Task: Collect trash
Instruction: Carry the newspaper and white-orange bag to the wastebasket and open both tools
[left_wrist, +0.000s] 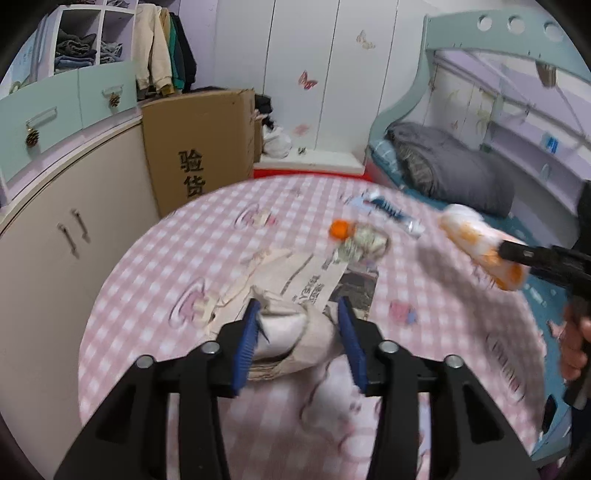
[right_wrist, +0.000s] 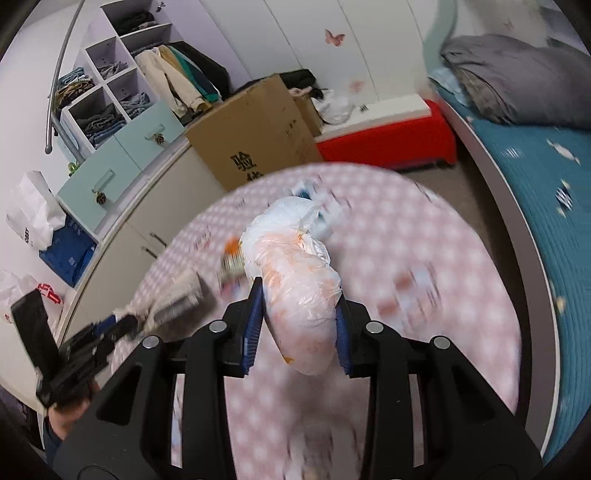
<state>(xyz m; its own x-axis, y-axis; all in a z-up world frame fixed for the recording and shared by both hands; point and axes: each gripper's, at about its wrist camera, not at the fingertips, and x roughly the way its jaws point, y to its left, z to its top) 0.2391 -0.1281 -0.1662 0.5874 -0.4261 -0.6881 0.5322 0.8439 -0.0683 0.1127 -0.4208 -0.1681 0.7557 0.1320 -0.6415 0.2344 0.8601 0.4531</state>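
My left gripper (left_wrist: 300, 308) is shut on a crumpled newspaper (left_wrist: 295, 295) that trails onto the round table with the pink checked cloth (left_wrist: 155, 280). My right gripper (right_wrist: 301, 295) is shut on a bundled white and orange plastic bag (right_wrist: 299, 269) and holds it above the table; the bag also shows in the left wrist view (left_wrist: 476, 240). On the table beyond lie a crushed bottle with an orange cap (left_wrist: 354, 236) and a blue and white wrapper (left_wrist: 388, 210). The left gripper with the newspaper shows in the right wrist view (right_wrist: 122, 321).
A cardboard box (left_wrist: 199, 147) stands behind the table next to a cream cabinet (left_wrist: 59, 221). A bed with a grey duvet (left_wrist: 450, 166) is on the right. A red bench (right_wrist: 388, 144) sits by the white wardrobe. Bags (right_wrist: 33, 218) lie on the cabinet.
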